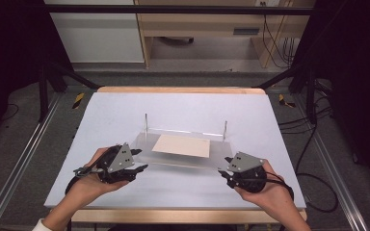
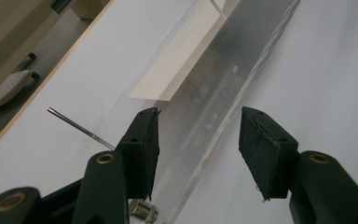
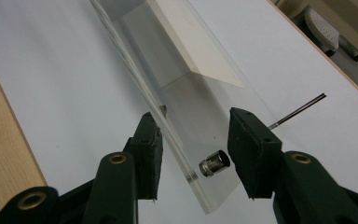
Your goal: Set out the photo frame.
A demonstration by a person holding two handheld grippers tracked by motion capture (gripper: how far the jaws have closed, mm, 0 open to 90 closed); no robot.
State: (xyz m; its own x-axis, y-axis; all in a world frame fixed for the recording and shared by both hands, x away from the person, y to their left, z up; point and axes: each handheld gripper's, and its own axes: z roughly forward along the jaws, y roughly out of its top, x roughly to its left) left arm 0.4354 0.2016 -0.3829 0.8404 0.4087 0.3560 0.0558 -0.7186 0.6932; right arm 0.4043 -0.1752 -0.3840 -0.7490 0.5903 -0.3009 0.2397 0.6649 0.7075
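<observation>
Closest to the person, two hands come in over the near edge of the tabletop (image 1: 125, 103), each holding a black gripper. The left gripper (image 1: 142, 168) sits at the left end of a clear plastic stand (image 1: 144, 144), and the right gripper (image 1: 223, 174) sits at its right end. The stand lies in the middle of the white tabletop, between the two grippers. It is see-through like glass, long and flat, with a thick front edge, and a cream sheet of paper (image 1: 182, 145) rests in its middle. In the left gripper view, the jaws of the left gripper (image 2: 198, 135) are spread wide apart, one on each side of the clear stand (image 2: 209, 93); they are not squeezing it, though I cannot tell if the left jaw just touches the plastic. A small silver peg (image 2: 142, 211) shows low by that jaw. In the right gripper view, the jaws of the right gripper (image 3: 195, 140) are also spread wide, with the end of the stand (image 3: 186, 93) and another silver peg (image 3: 216, 163) between them, and nothing is gripped. Farther back, two thin metal rods (image 1: 146, 126) stand upright at the far corners of the stand. Beyond the tabletop there is grey floor and a wooden cabinet (image 1: 207, 24).
</observation>
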